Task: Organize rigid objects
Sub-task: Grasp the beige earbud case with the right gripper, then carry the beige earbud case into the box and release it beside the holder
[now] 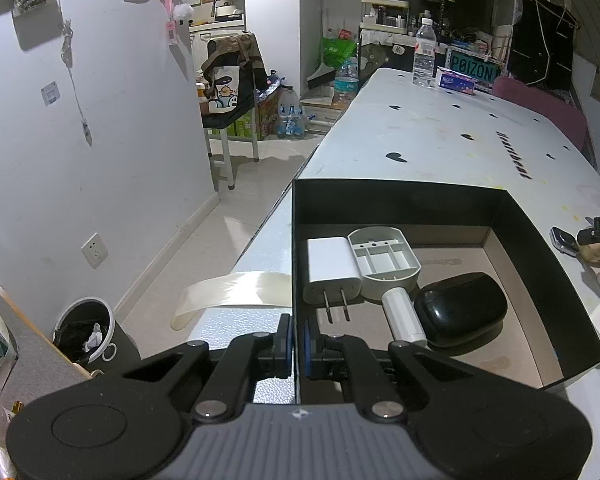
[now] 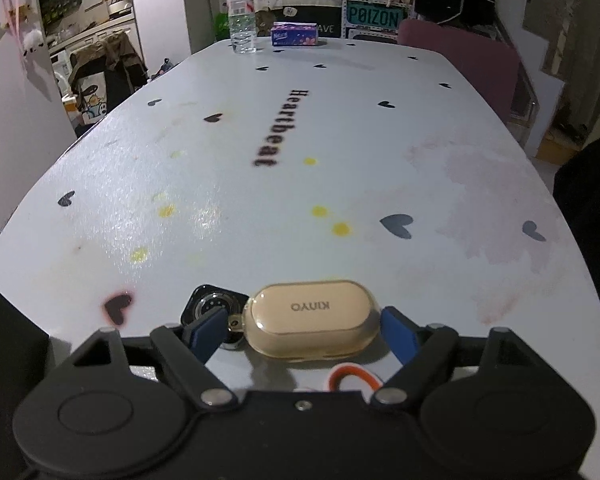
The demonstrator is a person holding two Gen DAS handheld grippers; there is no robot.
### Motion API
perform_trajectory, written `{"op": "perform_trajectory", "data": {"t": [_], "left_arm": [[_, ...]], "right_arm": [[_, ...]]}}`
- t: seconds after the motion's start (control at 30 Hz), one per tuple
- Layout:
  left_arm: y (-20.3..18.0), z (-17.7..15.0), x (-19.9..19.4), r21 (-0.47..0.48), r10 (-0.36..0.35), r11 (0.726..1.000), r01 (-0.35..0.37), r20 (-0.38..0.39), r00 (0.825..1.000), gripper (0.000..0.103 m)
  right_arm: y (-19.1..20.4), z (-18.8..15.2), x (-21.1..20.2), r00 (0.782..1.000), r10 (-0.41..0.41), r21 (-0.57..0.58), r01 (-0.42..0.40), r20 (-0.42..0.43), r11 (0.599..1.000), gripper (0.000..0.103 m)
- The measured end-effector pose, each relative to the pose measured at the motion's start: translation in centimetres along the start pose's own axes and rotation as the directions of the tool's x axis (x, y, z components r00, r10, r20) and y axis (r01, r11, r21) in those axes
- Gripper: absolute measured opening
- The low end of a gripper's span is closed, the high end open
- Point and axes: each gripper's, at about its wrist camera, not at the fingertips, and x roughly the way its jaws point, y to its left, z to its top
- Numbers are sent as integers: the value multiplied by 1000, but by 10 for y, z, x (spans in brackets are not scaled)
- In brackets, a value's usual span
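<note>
From the left wrist camera, the left gripper (image 1: pixel 298 344) is clamped on the near left wall of the black box (image 1: pixel 540 248), one blue pad outside it and one inside, so it appears to be steadying the box on the white table (image 1: pixel 420 140). Just ahead of those fingers, inside the box, lie a white plug charger (image 1: pixel 332 268), a grey plastic holder (image 1: pixel 384 258) with a white cylinder end, and to their right a black oval case (image 1: pixel 460 310); the rest of the box floor beyond and to the right of them is bare. Far off to the right, outside the box, a smartwatch body (image 1: pixel 564 240) sits on the table. From the right wrist camera, the right gripper (image 2: pixel 302 334) stands spread wide around a beige earbud case (image 2: pixel 314 318), which lies flat between the blue pads (image 2: pixel 398 334); whether the pads touch it cannot be told. The smartwatch body (image 2: pixel 212 306) lies just left of the case, partly behind the left pad, and a red-and-white looped piece (image 2: pixel 350 378) shows close under the claw. By this showing three items are packed, and the beige case, the watch and likely the looped piece are left to go in.
</note>
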Motion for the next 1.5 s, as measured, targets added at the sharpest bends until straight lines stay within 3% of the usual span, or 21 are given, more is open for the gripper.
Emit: {"op": "perform_trajectory", "data": {"t": [0.3, 0.53, 0.8, 1.0, 1.3, 1.5], "left_arm": [[0, 0, 0, 0, 0, 1000, 0, 0, 1000, 5], [0, 0, 0, 0, -1, 1000, 1, 0, 1000, 5], [0, 0, 0, -1, -2, 1000, 2, 0, 1000, 5], [0, 0, 0, -2, -3, 1000, 3, -1, 1000, 5], [0, 0, 0, -3, -6, 1000, 6, -1, 1000, 5], [0, 0, 0, -9, -14, 1000, 14, 0, 1000, 5]], "right_arm": [[9, 0, -8, 1000, 9, 0, -9, -21, 1000, 76], [18, 5, -35, 999, 30, 29, -31, 29, 999, 75], [52, 9, -77, 989, 118, 14, -120, 90, 993, 75], [90, 6, -105, 969, 221, -40, -218, 113, 975, 75], [155, -2, -115, 950, 311, -116, -307, 21, 945, 75], [201, -8, -102, 953, 296, -172, -303, -64, 937, 75]]}}
